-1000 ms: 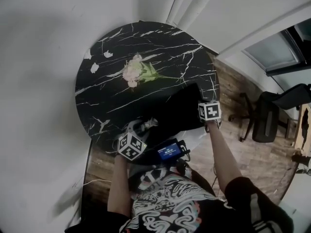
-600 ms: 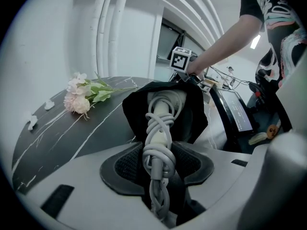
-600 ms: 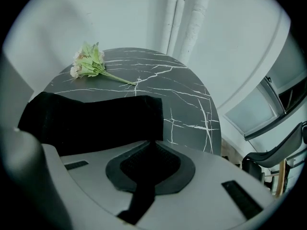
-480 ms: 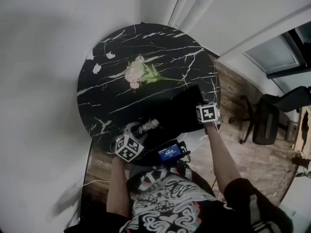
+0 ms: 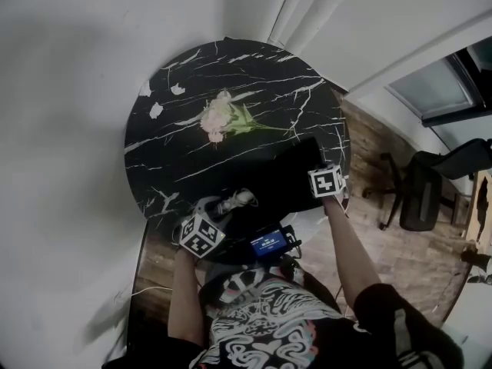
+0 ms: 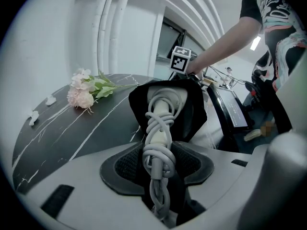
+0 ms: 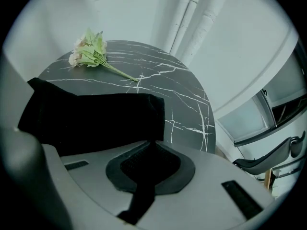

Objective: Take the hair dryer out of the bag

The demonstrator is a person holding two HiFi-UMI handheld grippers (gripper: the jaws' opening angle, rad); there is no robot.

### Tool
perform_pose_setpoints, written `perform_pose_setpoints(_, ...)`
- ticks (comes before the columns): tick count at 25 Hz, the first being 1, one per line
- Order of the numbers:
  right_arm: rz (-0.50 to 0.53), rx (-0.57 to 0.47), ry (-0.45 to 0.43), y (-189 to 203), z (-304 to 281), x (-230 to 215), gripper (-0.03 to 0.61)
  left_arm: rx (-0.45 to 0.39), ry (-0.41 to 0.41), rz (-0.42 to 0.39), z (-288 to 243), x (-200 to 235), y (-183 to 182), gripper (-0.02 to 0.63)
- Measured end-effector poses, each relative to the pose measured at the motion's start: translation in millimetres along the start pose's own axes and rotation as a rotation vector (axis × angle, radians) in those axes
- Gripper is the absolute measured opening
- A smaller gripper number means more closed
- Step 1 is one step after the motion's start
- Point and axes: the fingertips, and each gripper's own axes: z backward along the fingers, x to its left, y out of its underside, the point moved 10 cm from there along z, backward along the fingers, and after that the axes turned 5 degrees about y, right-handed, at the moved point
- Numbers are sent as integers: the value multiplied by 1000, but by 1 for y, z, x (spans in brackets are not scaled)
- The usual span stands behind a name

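Observation:
In the left gripper view a white hair dryer [image 6: 163,104] has its head inside the mouth of a black bag [image 6: 194,114], and its handle, wrapped in grey cord [image 6: 156,147], runs back toward me. My left gripper [image 6: 158,166] is shut on that corded handle. In the head view the dryer [image 5: 240,200] shows pale at the near end of the bag [image 5: 284,177], just beyond the left gripper [image 5: 217,217]. My right gripper [image 7: 148,166] is shut on a fold of the bag's black cloth [image 7: 91,119] at its far right end, near the table edge.
The round black marble table [image 5: 177,152] carries a bunch of pink flowers [image 5: 219,116] behind the bag. A device with a blue screen [image 5: 269,242] hangs at the person's chest by the near edge. An office chair [image 5: 419,187] stands on the wooden floor to the right.
The right gripper has tilted a little while it holds the bag's cloth. The left gripper and the dryer have hardly shifted.

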Motion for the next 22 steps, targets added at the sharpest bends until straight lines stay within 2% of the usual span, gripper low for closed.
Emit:
perform_pose_setpoints(12, 24, -2, 46, -3, 2, 1, 21, 19, 25, 2, 9, 3, 8, 192)
perform_pose_setpoints(16, 48, -66, 27, -14, 5, 4, 21, 30, 23, 6, 16, 5, 13, 192)
perform_pose_setpoints(18, 38, -40, 42, -10, 4, 4, 21, 35, 21, 11, 20, 7, 19, 192)
perform_pose_setpoints(22, 43, -65, 49, -11, 4, 6, 21, 46, 23, 9, 28, 8, 28, 192)
